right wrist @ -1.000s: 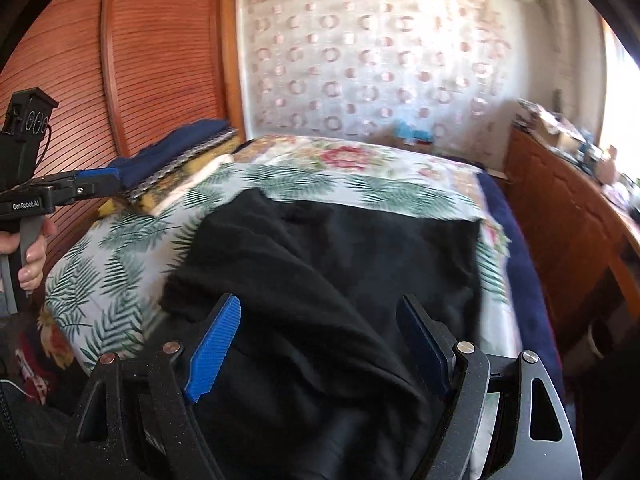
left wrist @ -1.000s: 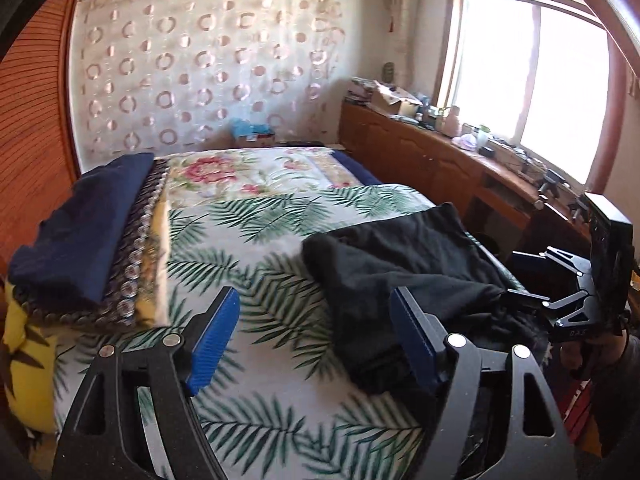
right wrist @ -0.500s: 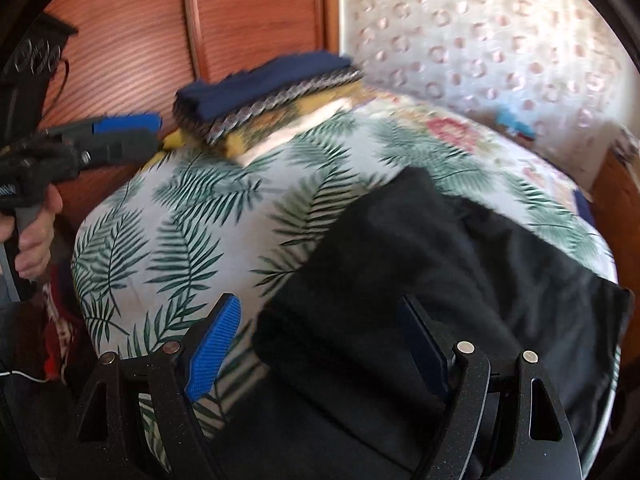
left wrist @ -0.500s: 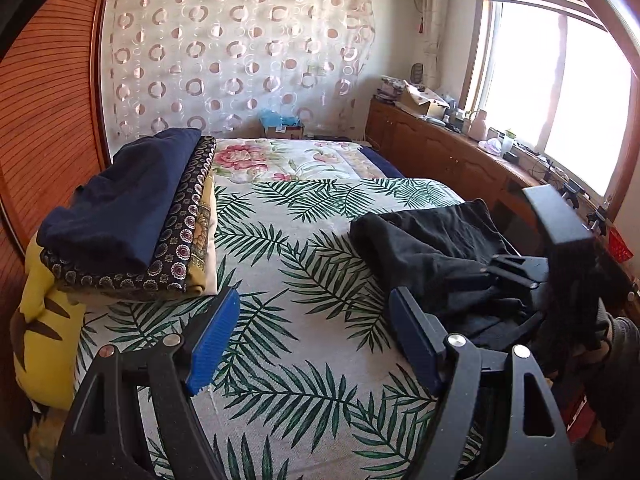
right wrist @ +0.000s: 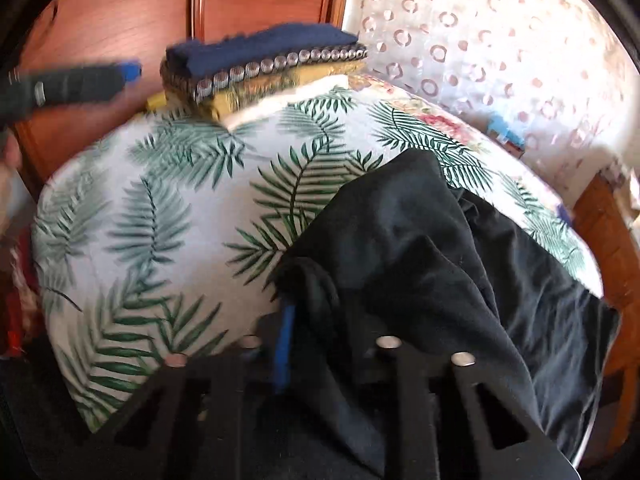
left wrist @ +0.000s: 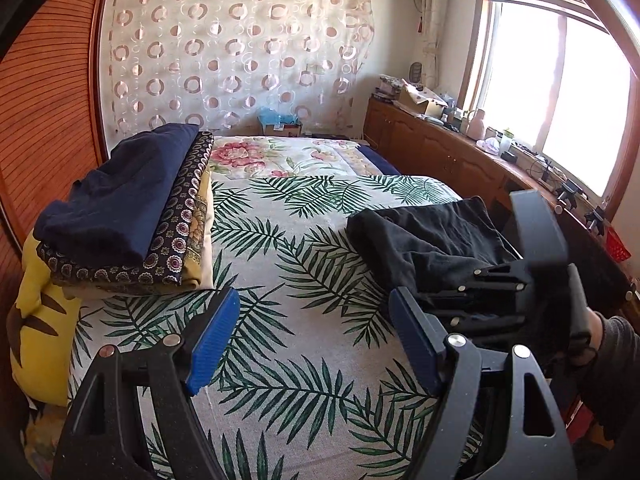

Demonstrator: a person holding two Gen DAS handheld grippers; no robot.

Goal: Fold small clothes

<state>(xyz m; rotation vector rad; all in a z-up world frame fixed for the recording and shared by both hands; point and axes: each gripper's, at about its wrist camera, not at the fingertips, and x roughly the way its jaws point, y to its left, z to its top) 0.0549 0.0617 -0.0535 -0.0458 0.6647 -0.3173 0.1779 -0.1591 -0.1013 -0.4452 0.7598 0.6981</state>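
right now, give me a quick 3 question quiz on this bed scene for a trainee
1. True or false: the left gripper is clamped on cloth.
2. What does the right gripper hold? A) a yellow pillow B) the black garment C) nothing
3. Fill in: the top piece of the folded stack is ____ in colour.

Key
1. False: its jaws stand open over the bedspread, nothing between them.
2. B: its jaws have just closed on a bunched edge.
3. Navy blue.
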